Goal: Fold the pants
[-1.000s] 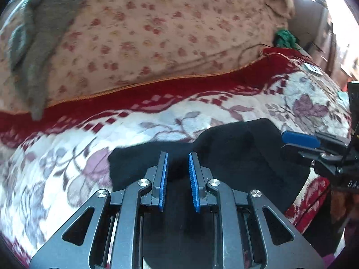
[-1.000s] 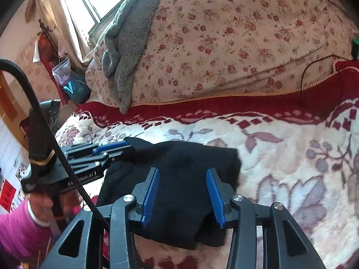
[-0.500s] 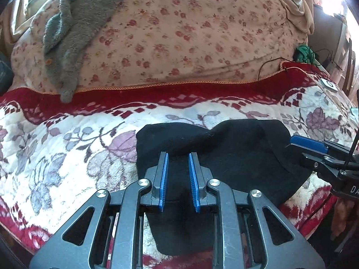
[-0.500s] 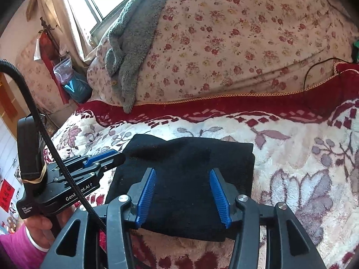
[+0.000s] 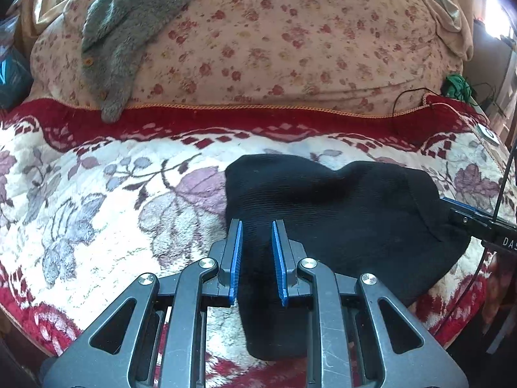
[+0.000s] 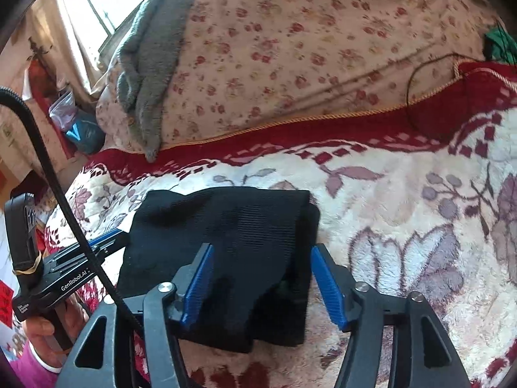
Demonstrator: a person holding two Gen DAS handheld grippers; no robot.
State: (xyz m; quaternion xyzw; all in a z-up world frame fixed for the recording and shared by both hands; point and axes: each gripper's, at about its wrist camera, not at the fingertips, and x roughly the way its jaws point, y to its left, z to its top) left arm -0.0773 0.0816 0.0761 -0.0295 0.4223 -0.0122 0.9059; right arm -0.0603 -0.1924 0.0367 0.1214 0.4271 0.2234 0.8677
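Note:
The black pants lie folded in a compact bundle on the floral blanket near the bed's front edge; they also show in the right wrist view. My left gripper hovers over the bundle's left front part, jaws slightly apart, nothing between them. My right gripper is wide open above the bundle's right half, holding nothing. The right gripper's tip shows at the pants' right edge in the left wrist view; the left gripper's body shows at the pants' left edge in the right wrist view.
A large floral quilt is piled behind the blanket, with a grey fuzzy garment draped over it. A black cable and a green item lie at the far right. The bed's front edge is close below the pants.
Both grippers have drawn back and risen from the pants. The bundle has settled flatter on the blanket. The right jaws have opened slightly wider.

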